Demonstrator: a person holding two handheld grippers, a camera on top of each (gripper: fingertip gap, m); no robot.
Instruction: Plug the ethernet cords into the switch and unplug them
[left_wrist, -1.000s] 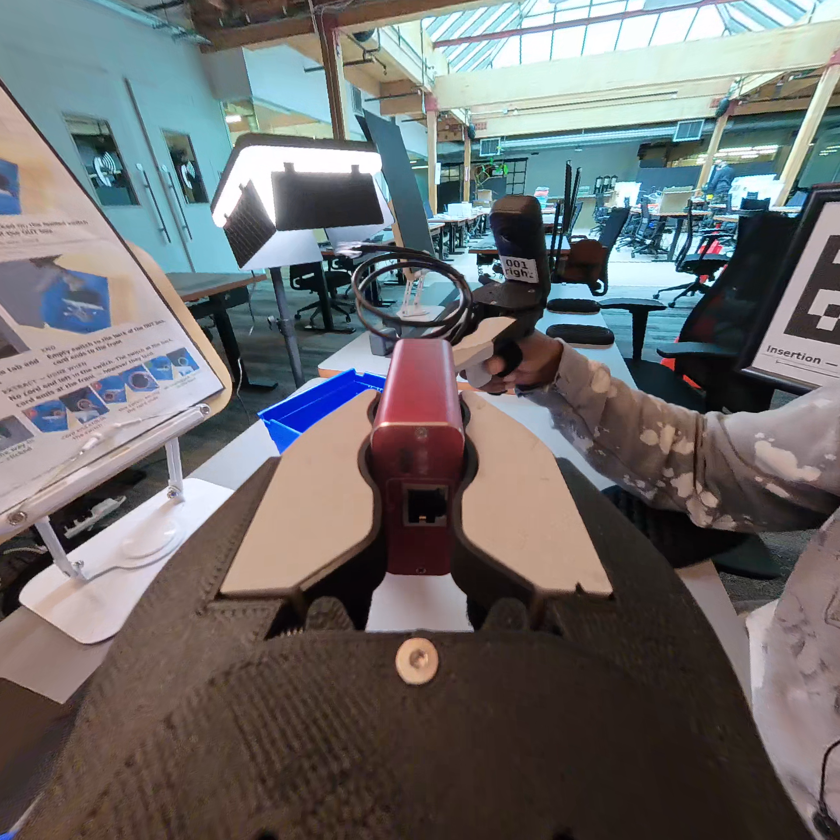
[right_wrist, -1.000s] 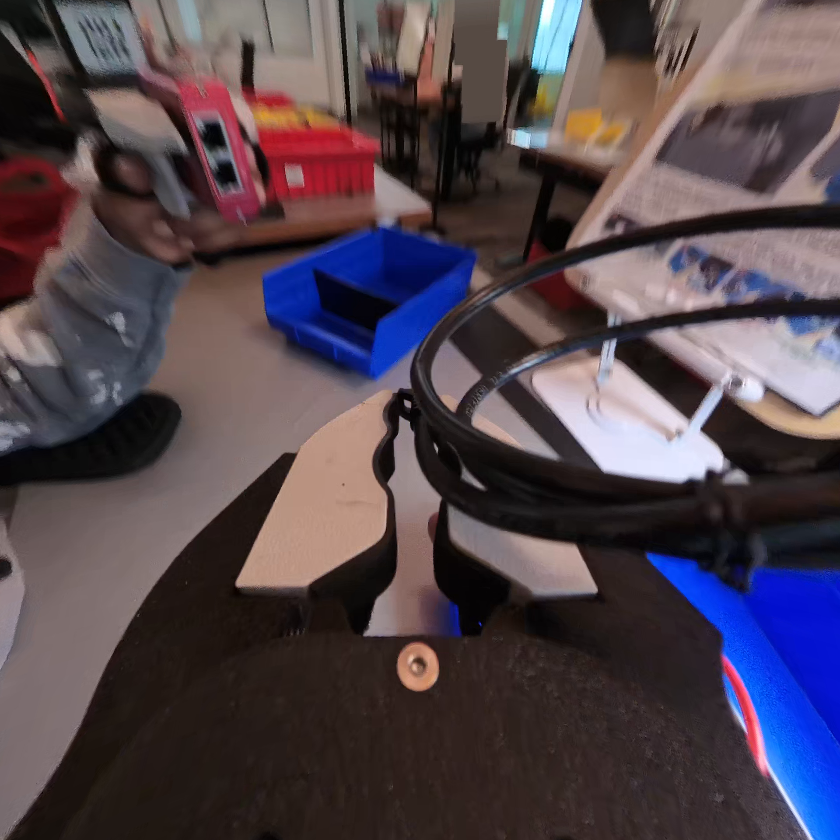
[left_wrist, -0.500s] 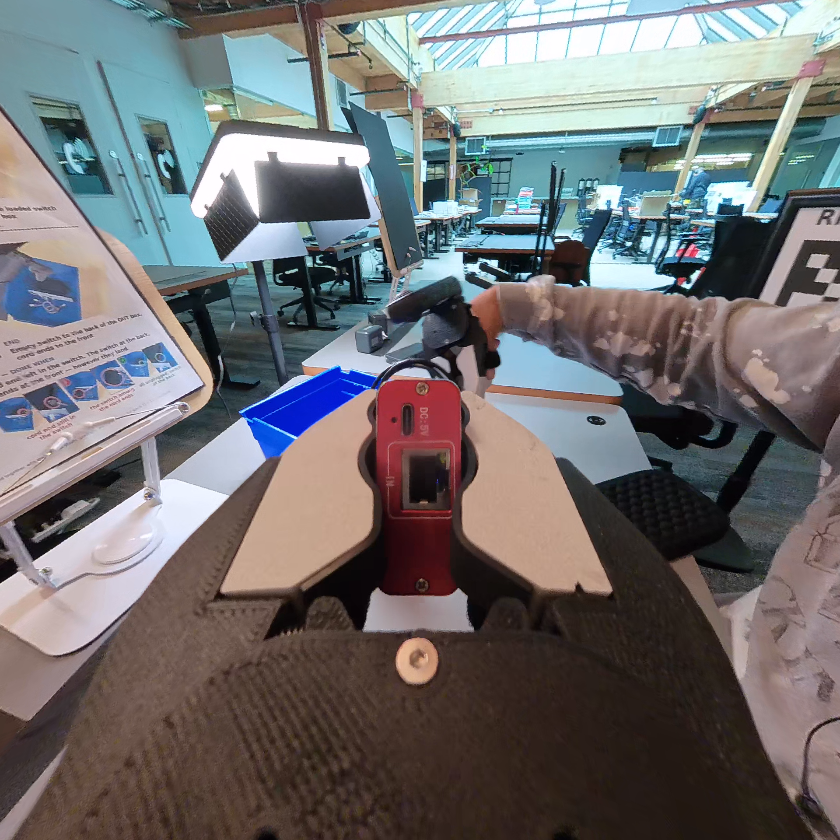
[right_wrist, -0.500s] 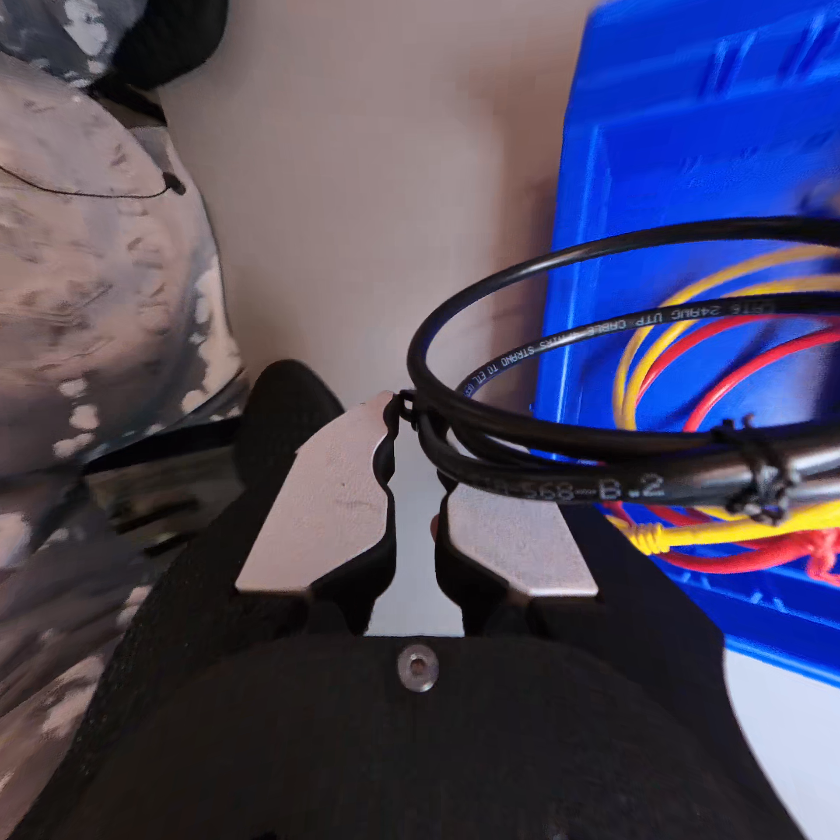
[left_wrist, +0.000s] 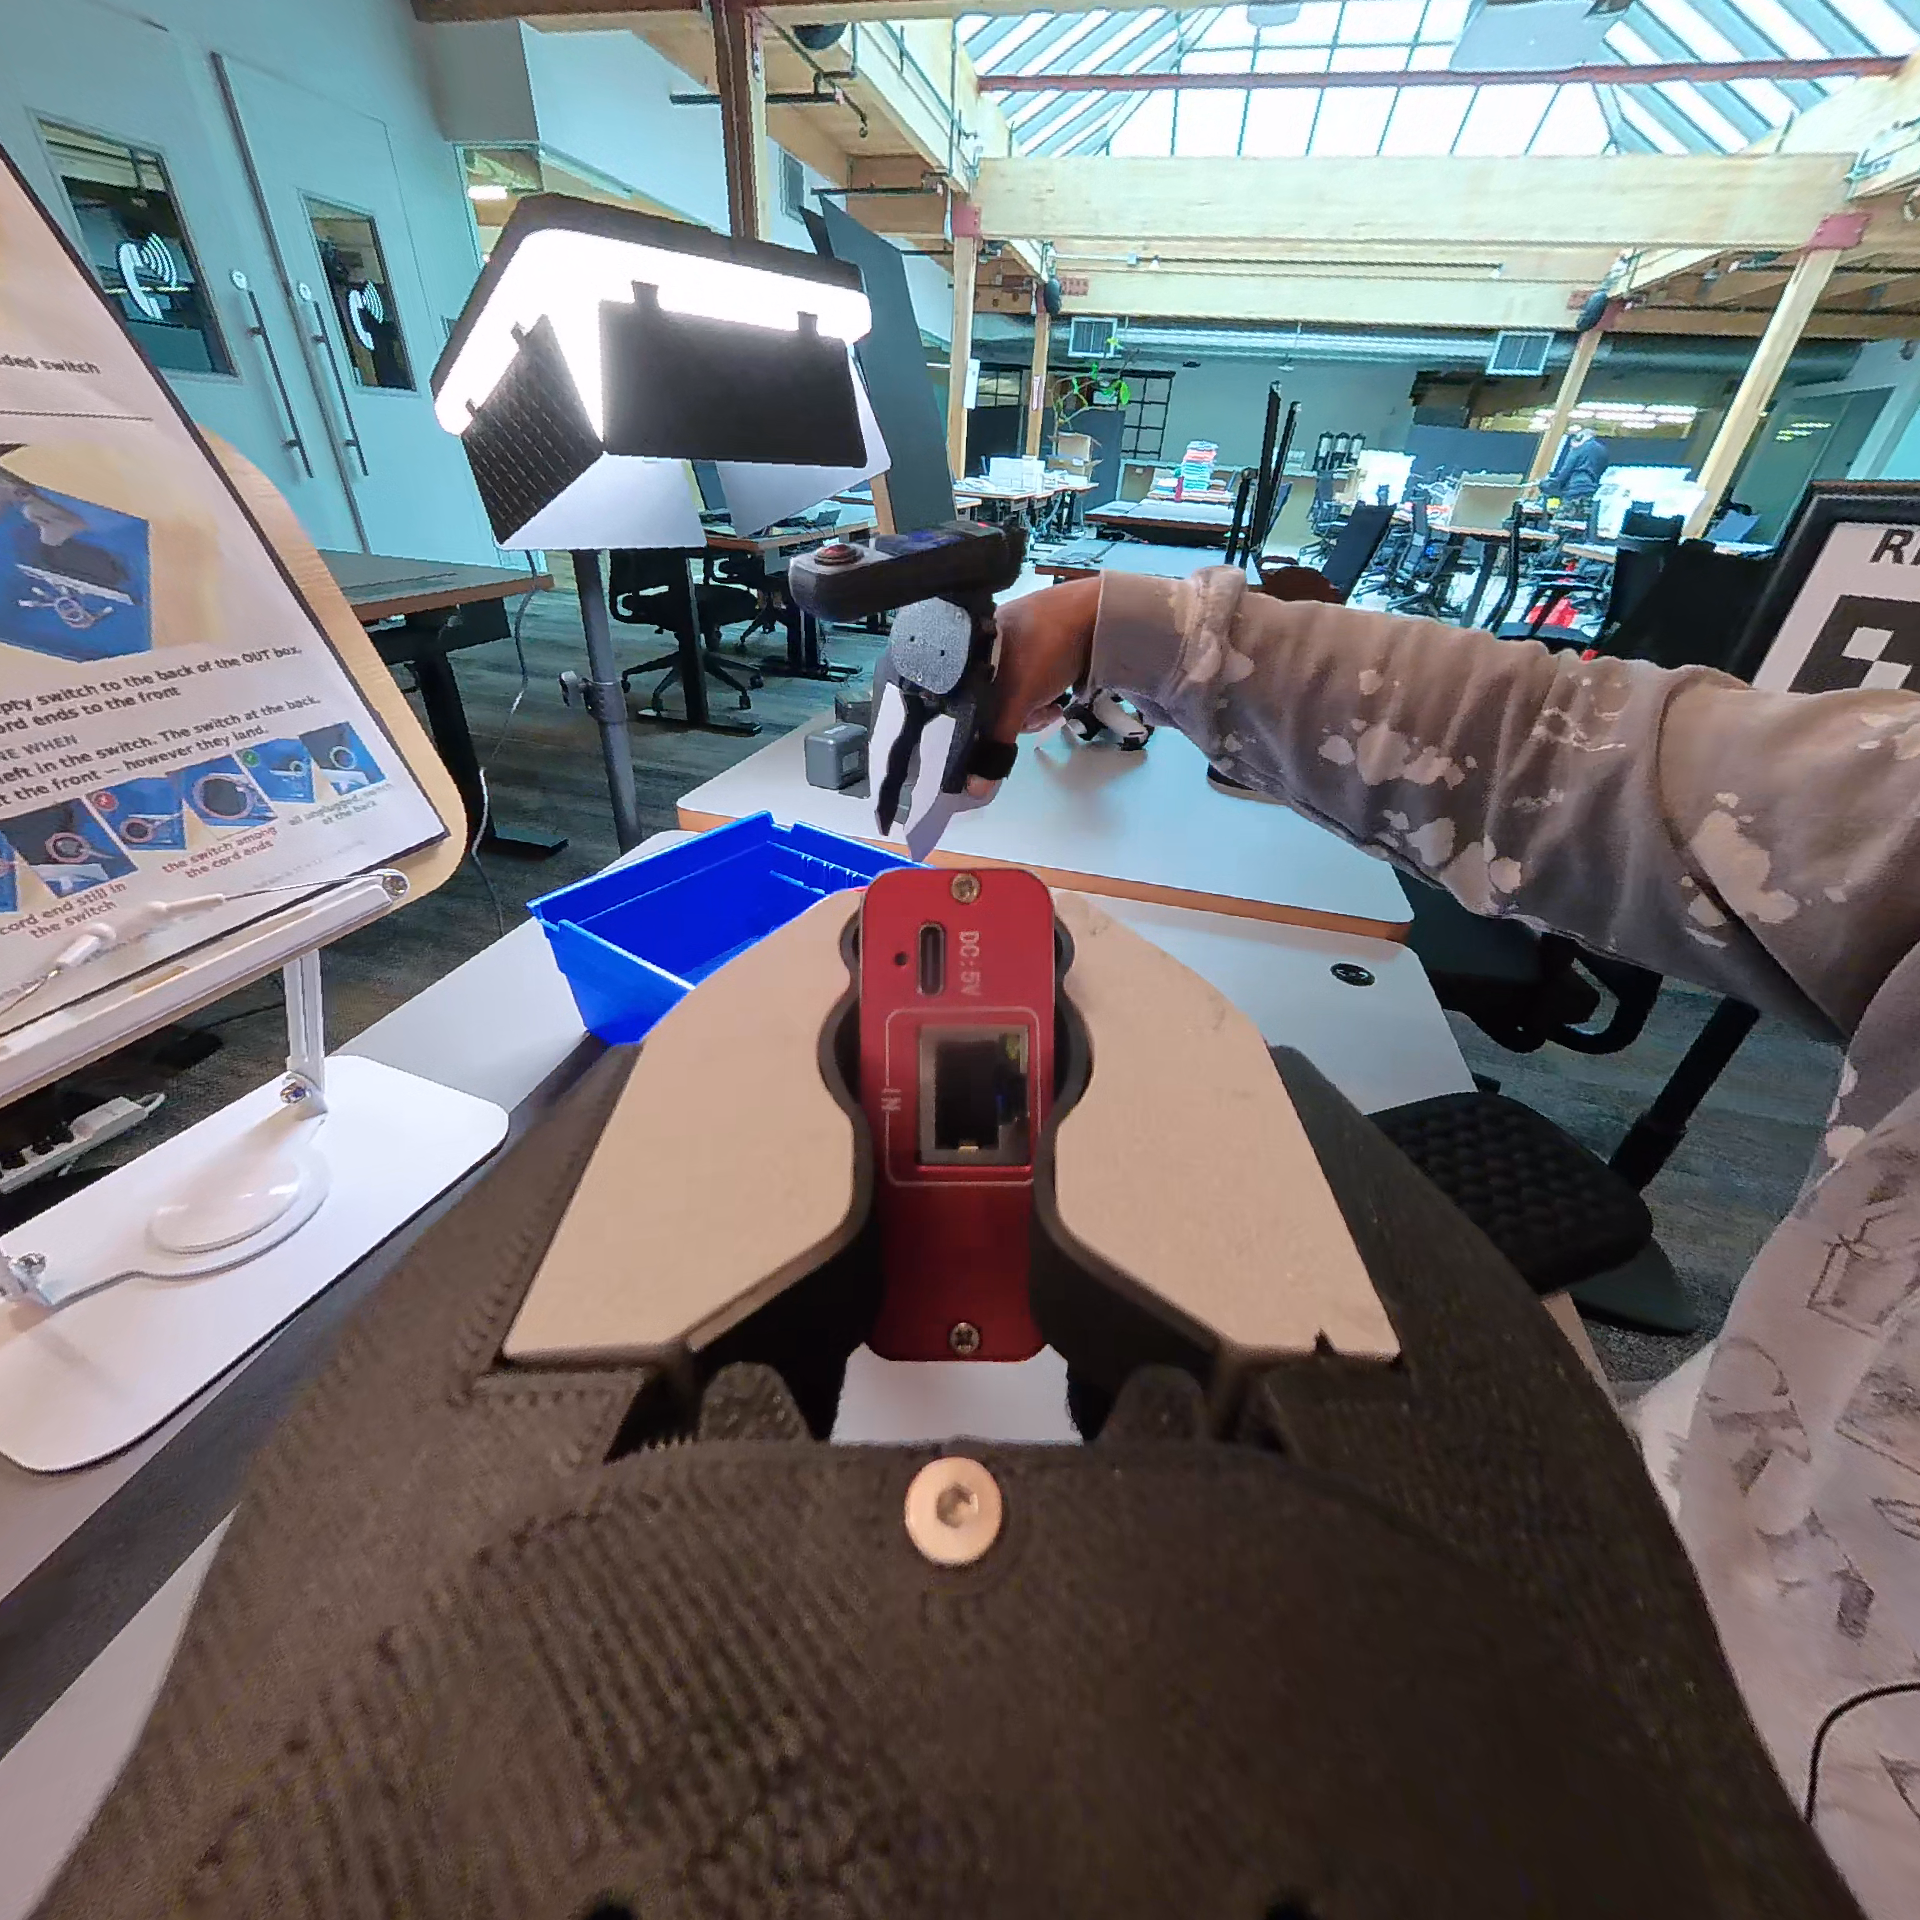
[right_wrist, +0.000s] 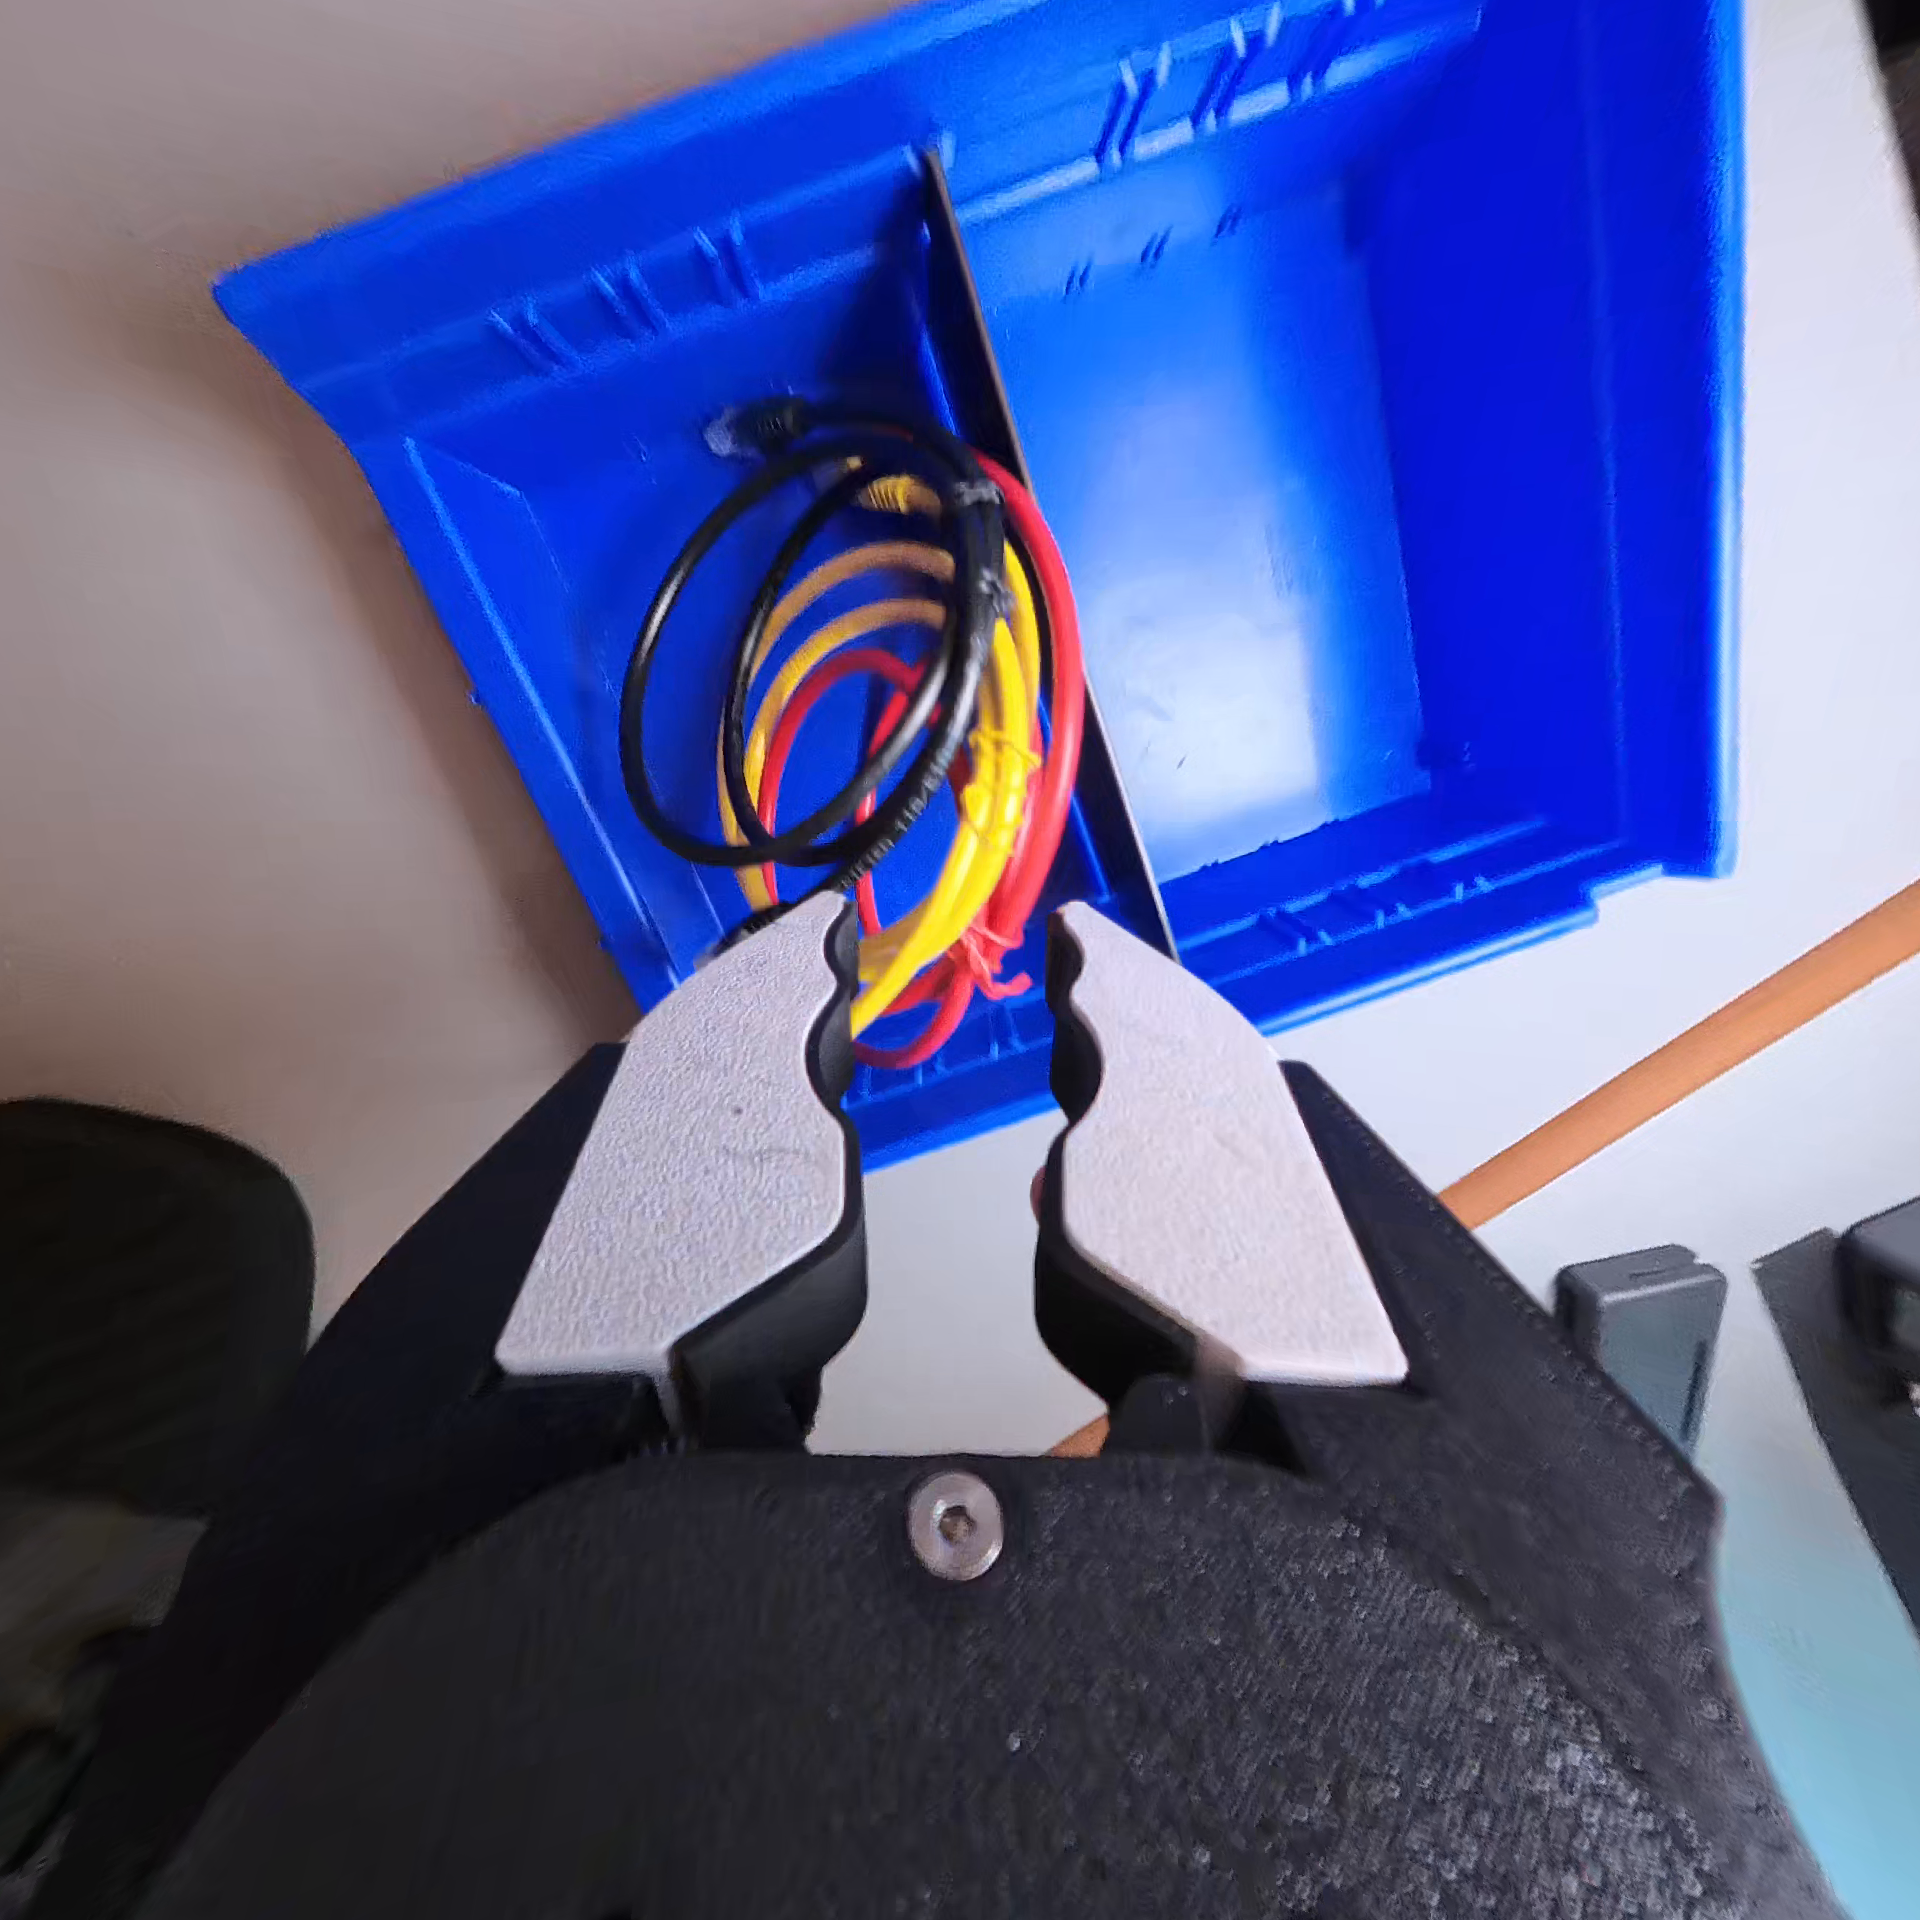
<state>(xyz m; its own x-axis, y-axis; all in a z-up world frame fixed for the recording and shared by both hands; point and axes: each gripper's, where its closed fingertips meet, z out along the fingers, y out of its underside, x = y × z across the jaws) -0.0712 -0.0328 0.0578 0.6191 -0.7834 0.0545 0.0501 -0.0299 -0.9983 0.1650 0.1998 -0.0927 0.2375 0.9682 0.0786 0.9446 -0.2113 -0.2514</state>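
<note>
The red switch (left_wrist: 954, 1122) is held clamped in the left hand-held gripper (left_wrist: 951, 1101), lifted off the bench (left_wrist: 1226, 810). Its long axis runs along the fingers, and the end face with one network port and a small power socket is turned back toward the camera, port empty.

The right hand-held gripper (right_wrist: 951, 925) hangs spread and empty over the blue bin (right_wrist: 1621, 520). In the bin's left compartment the black cord (right_wrist: 665, 665), yellow cord (right_wrist: 997, 790) and red cord (right_wrist: 1055, 644) lie coiled on one another, each loop tied.

The risk is in the tangle: with the loops overlapping, two cords could be caught at once, or a coil pinched instead of a plug. The black plug (right_wrist: 764, 424) lies at the far end, by the bin wall, and the wall could be struck on the way in. A switch gripped this narrowly could also twist when a plug is pushed home.
</note>
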